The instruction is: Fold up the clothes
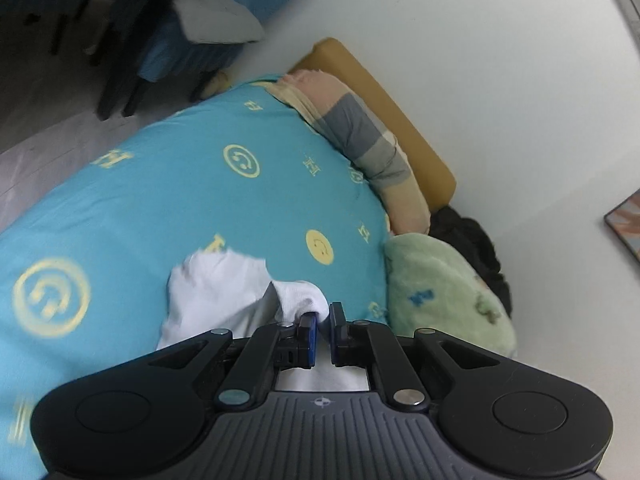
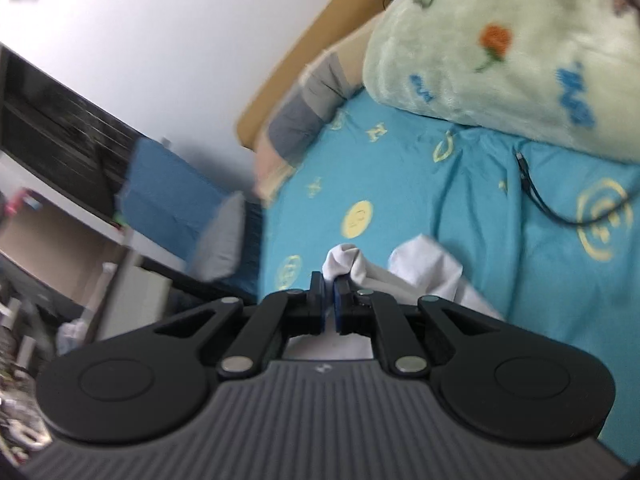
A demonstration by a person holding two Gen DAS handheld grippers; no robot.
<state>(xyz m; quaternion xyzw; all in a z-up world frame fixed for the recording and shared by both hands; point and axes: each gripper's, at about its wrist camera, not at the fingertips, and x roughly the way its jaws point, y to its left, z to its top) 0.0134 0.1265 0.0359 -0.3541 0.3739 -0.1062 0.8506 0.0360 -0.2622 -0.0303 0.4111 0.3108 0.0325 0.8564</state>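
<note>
— On the bed (image 1: 160, 184), where is the white garment (image 1: 216, 292)?
— At 6 o'clock of the blue sheet, bunched against both tools.
— And the left tool (image 1: 323, 314)?
— Pinched shut on a fold of the white garment.
— The right tool (image 2: 329, 284)?
— Clamped on another bunch of it (image 2: 344, 260). A green blanket (image 2: 500, 52) lies toward 1 o'clock, a black cable (image 2: 536, 196) at 3 o'clock.

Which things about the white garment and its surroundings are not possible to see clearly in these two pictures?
- White garment: left wrist view, its lower part is hidden behind the left gripper, so type and full shape are unclear.
- Same garment, right wrist view: the right gripper covers its near part.
- Dark cable: its end runs under the green blanket.
- Shelf clutter at the left edge: blurred.
</note>
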